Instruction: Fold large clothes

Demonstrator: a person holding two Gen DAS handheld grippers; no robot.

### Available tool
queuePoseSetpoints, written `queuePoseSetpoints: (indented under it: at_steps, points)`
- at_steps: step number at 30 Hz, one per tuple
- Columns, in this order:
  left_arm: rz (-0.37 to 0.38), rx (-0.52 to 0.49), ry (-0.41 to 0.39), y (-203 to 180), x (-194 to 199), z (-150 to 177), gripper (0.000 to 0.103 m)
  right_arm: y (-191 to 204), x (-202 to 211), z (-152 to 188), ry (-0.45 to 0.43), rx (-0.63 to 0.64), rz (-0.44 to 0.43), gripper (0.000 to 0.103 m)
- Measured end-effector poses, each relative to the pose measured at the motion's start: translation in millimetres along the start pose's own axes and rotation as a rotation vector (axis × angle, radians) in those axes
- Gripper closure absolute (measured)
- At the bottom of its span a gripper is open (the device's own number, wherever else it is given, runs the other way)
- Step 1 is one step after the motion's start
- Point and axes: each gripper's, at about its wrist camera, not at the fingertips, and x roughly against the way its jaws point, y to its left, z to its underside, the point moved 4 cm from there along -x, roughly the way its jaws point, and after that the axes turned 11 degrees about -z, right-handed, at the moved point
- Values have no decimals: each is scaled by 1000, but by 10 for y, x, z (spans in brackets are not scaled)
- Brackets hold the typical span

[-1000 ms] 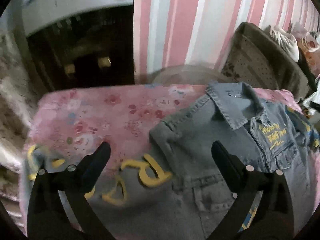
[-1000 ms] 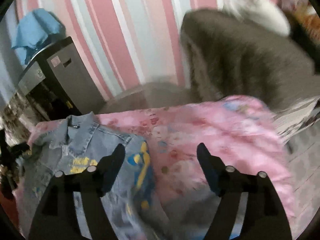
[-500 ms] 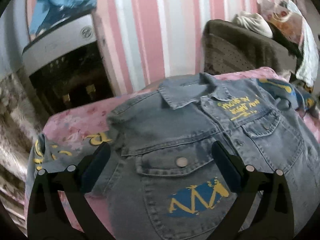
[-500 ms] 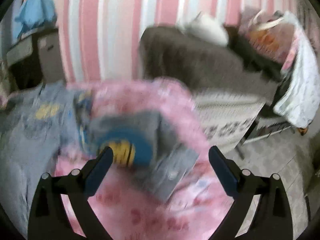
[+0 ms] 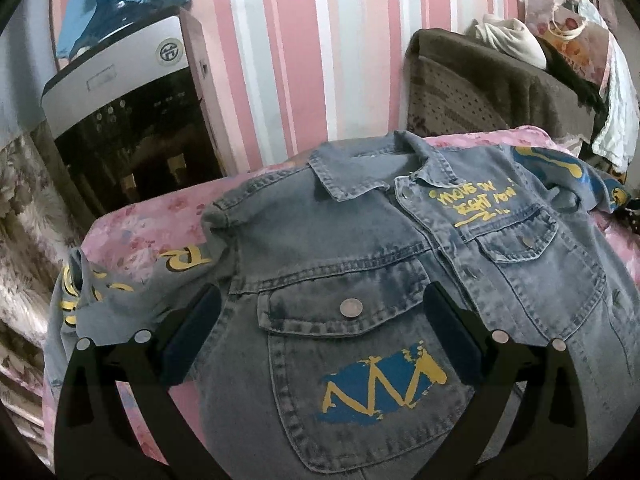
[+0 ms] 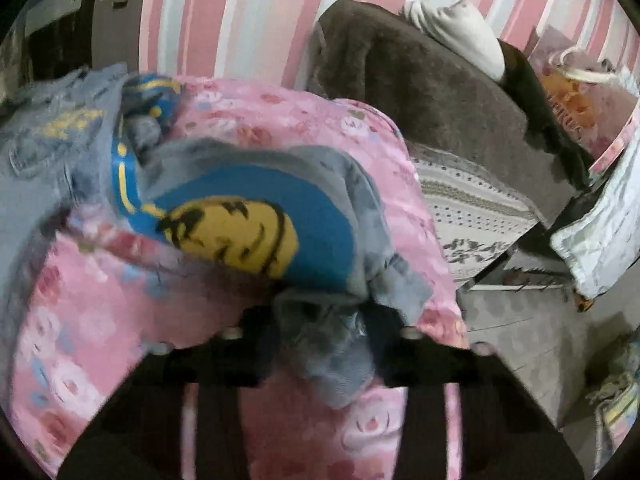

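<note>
A light blue denim jacket with yellow and blue prints lies front up on a pink floral cloth. My left gripper is open and empty, hovering over the chest pocket. One sleeve with yellow letters hangs off the left edge. In the right wrist view my right gripper is shut on the cuff of the other sleeve, which bears a yellow face on a blue patch. The jacket body lies at the left there.
A striped pink wall stands behind. A silver-black water dispenser stands back left. A brown-covered seat with white and bagged items stands back right, also in the right wrist view. Floor lies right of the surface.
My left gripper moved right, from the left sleeve to over the jacket's chest. My right gripper swung right over the other sleeve and closed on its cuff.
</note>
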Motion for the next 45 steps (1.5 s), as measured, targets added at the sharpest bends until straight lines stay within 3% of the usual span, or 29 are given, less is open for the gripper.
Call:
queuePoseSetpoints:
  at_steps: [4, 6, 10, 12, 15, 18, 21, 24, 34, 37, 39, 41, 43, 45]
  points:
    - [5, 15, 7, 37, 3, -4, 3, -25, 29, -156, 21, -57, -50, 88]
    - [9, 18, 0, 48, 26, -11, 3, -6, 112, -183, 10, -124, -117, 88]
    - [11, 2, -10, 44, 59, -26, 3, 42, 312, -218, -61, -274, -293, 92]
    - [15, 1, -13, 46, 74, -35, 3, 120, 410, -258, -99, -358, -422, 94]
    - [27, 8, -13, 56, 87, -36, 3, 311, 487, -369, -119, -387, -505, 95]
    - [36, 17, -10, 71, 97, -15, 3, 497, 513, -500, -143, -381, -530, 96]
    - [43, 11, -15, 88, 124, -5, 3, 726, 548, -647, -160, -418, -673, 96]
    - [35, 10, -19, 115, 130, -29, 3, 1109, 550, -879, -156, -382, -754, 97]
    - [22, 38, -5, 270, -10, -36, 3, 2537, 133, -1620, -76, -256, -892, 97]
    - [-1, 33, 4, 336, -78, -34, 3, 2867, -139, -1739, -38, -226, -865, 97]
    - [-8, 42, 20, 396, -145, -20, 3, 3023, -345, -1730, -6, -178, -780, 95]
    - [-6, 59, 44, 452, -230, 7, 3, 3062, -484, -1670, 21, -169, -741, 91]
    - [-7, 72, 65, 492, -305, 36, 3, 3040, -535, -1621, 30, -162, -719, 72]
    - [-9, 76, 76, 500, -342, 61, 3, 3018, -502, -1586, 24, -154, -717, 61]
